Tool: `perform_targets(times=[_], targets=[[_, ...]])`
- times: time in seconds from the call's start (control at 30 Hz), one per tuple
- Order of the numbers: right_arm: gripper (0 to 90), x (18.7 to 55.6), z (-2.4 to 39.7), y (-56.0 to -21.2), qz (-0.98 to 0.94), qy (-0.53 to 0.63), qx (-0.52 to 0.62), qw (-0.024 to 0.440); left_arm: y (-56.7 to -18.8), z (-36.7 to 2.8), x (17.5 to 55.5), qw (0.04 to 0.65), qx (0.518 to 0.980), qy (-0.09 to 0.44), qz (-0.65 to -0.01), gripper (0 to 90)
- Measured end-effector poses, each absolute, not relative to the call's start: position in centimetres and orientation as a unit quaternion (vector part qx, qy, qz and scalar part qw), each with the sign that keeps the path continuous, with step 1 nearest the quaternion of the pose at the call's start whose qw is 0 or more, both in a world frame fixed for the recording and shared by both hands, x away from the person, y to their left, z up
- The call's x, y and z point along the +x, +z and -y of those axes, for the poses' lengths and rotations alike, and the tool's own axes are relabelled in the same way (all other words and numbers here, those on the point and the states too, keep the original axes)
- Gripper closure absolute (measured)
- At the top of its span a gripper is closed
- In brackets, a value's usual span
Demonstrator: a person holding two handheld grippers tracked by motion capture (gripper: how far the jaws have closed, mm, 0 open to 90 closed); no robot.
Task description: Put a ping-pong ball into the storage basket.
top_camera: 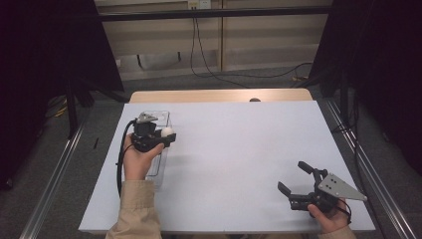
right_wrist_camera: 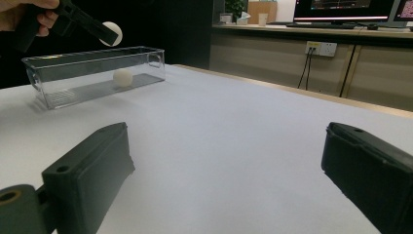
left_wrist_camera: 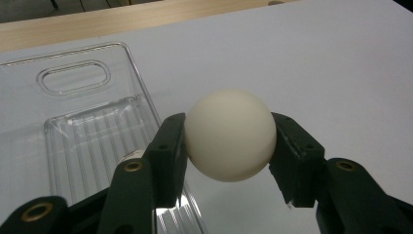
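Left gripper view shows a white ball (left_wrist_camera: 230, 135) pinched between the jaws of the left gripper (left_wrist_camera: 228, 146), above the clear bin's (left_wrist_camera: 73, 92) near edge. Right gripper view reveals a second ball (right_wrist_camera: 122, 77) lying inside that bin. Well apart, the right gripper (top_camera: 294, 179) rests wide open, empty, on the white table (top_camera: 239, 144).

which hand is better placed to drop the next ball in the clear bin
Left. The left hand-held gripper is shut on a white ball beside the clear bin, which holds another ball. The right hand-held gripper is open, empty and far off.
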State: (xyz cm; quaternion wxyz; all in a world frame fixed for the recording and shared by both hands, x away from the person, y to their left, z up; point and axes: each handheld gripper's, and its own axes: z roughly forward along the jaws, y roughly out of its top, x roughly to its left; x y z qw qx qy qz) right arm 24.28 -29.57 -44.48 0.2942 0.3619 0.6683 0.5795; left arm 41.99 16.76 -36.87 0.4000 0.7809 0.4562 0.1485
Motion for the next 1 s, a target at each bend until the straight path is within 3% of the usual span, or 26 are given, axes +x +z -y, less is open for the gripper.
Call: perform_targets(times=[1.0], targets=[[3.3,24.3,29.6,-44.5,-0.668,0.579,0.362,0.294,-36.9,-17.8,42.0,0.397,0.775,0.158,-0.466,51.0]])
